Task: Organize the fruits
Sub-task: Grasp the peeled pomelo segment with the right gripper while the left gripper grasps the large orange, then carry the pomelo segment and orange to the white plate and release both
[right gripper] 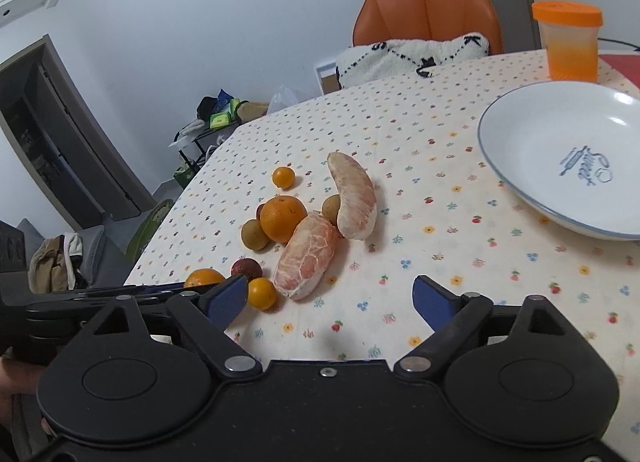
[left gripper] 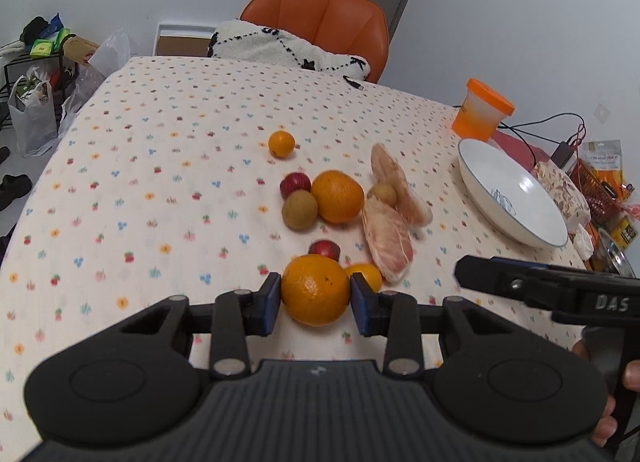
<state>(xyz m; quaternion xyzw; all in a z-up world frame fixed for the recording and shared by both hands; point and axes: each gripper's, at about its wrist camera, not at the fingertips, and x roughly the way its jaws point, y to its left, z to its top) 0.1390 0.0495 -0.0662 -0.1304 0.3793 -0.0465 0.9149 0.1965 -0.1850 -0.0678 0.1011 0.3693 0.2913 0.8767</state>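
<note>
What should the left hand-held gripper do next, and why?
Probably lift the orange and carry it to the plate. The left hand-held gripper has its pads against both sides of the orange, which sits on the tablecloth, and the plate holds no fruit.

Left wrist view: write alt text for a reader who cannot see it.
The left tool has its two blue pads on either side of a large orange on a flower-print tablecloth. Beyond it lie more oranges, small red and brown fruits and two peeled pomelo segments. An empty white bowl sits to the right.
</note>
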